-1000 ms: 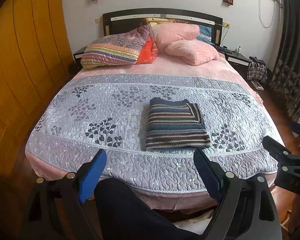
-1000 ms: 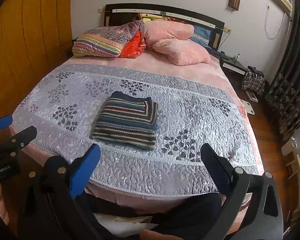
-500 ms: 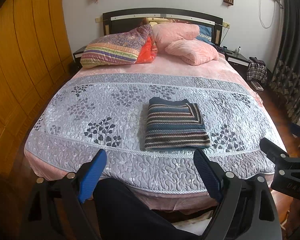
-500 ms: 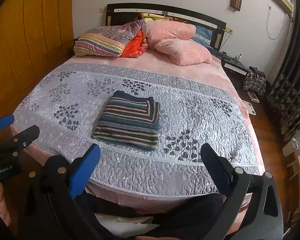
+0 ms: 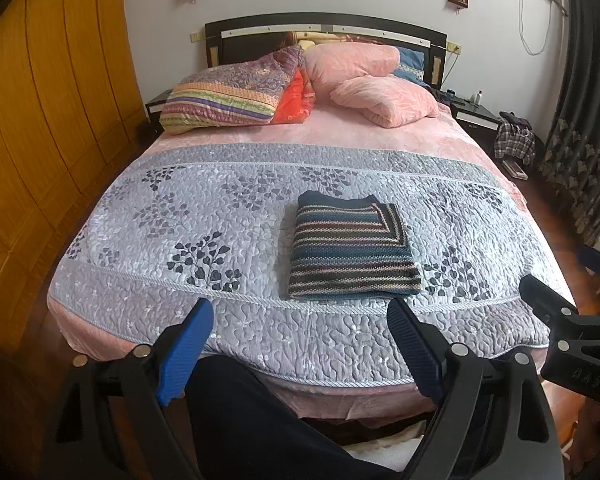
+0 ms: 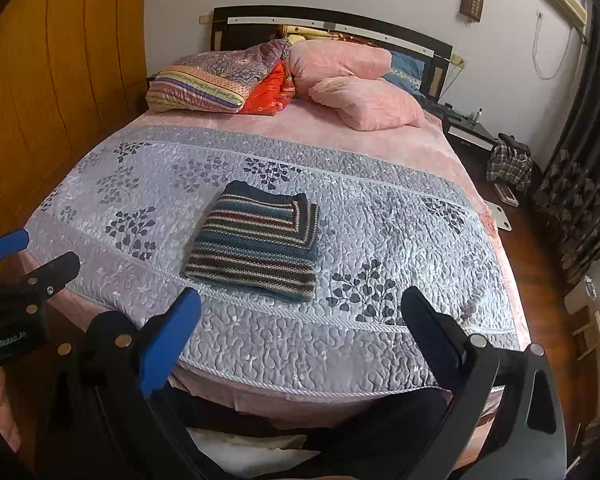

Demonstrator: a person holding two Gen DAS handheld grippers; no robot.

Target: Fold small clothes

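Left wrist view unchanged: folded sweater [image 5: 352, 248] unmoved; left gripper [image 5: 300, 344], right gripper [image 6: 300, 328] stay spread, empty.

The left black plastic two-finger gripper [image 5: 300, 336] has angular frame arms studded with round silver screw heads, and ribbed fingertip pads [image 5: 186, 350], one bright blue and one darker navy. The right black plastic two-finger gripper [image 6: 300, 320] has the same build: a bright blue pad, a dark one, silver and brass-coloured screws. White "GenRobot.AI" lettering marks the left gripper's housing in the right wrist view. The person wears dark trousers [image 5: 252, 420].
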